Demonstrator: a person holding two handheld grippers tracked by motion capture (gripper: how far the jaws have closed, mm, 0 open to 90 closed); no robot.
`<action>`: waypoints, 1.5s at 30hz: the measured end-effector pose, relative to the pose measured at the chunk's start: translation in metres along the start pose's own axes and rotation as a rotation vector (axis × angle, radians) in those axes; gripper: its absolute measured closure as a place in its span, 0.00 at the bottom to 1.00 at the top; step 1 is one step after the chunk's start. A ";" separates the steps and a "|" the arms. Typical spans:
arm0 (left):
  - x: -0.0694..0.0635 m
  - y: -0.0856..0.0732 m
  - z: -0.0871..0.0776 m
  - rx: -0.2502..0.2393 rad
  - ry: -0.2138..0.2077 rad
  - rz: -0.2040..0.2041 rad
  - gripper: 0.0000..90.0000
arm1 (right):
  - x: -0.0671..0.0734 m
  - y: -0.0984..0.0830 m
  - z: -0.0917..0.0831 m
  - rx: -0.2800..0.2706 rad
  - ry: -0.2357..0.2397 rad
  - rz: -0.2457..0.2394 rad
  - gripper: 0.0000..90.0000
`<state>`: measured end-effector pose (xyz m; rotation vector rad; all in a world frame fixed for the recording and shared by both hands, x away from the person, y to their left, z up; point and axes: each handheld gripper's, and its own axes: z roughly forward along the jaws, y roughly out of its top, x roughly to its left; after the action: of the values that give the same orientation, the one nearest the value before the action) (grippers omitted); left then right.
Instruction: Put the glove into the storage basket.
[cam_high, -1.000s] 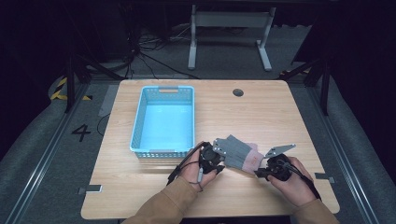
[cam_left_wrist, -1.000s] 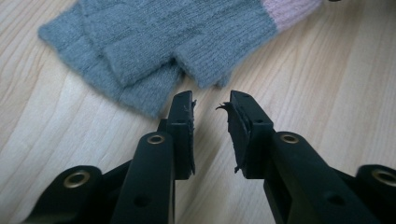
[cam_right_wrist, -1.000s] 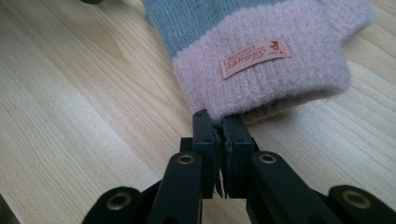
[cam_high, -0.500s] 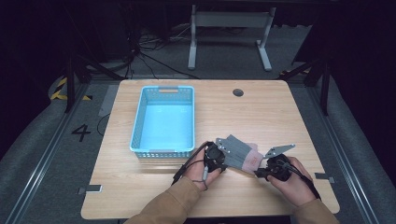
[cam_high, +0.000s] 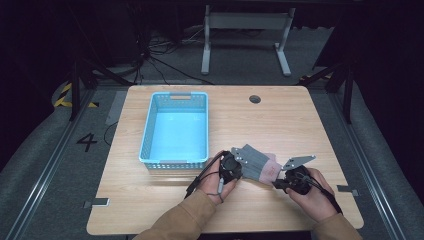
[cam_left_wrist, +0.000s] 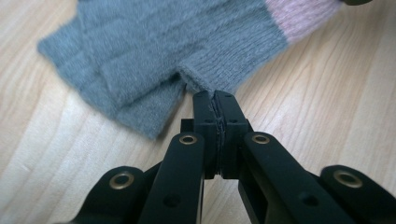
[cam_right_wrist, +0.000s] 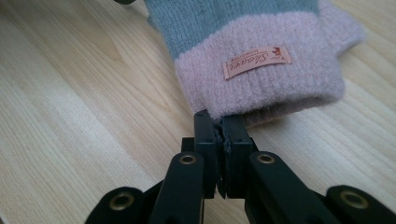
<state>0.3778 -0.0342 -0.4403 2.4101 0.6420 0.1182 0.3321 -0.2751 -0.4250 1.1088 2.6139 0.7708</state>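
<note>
Glove (cam_high: 257, 165), grey with a pink cuff, lies flat on the wooden table (cam_high: 300, 120), just beside the near right corner of the blue basket (cam_high: 175, 127). The left gripper (cam_left_wrist: 215, 100) has just been closing, and its jaws now pinch the grey edge by the thumb. The right gripper (cam_right_wrist: 219, 123) pinches the rim of the pink cuff. Two pinches on opposite edges probably let the person lift the glove without it drooping. The basket has nothing in it, so it looks ready to take the glove.

Glove (cam_left_wrist: 187, 51) fingertips beyond picture edge
</note>
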 end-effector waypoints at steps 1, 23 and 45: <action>-0.001 0.001 -0.002 -0.007 0.004 0.003 0.99 | 0.000 0.000 -0.001 -0.011 -0.016 -0.015 0.98; -0.014 0.004 -0.037 -0.127 0.053 0.040 0.99 | 0.007 0.014 -0.017 -0.175 -0.189 -0.140 0.99; -0.012 0.002 -0.026 -0.122 0.070 0.051 0.99 | -0.011 0.017 -0.006 -0.205 -0.224 -0.161 0.99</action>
<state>0.3618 -0.0272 -0.4174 2.3137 0.5875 0.2563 0.3480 -0.2756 -0.4111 0.8620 2.3431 0.8069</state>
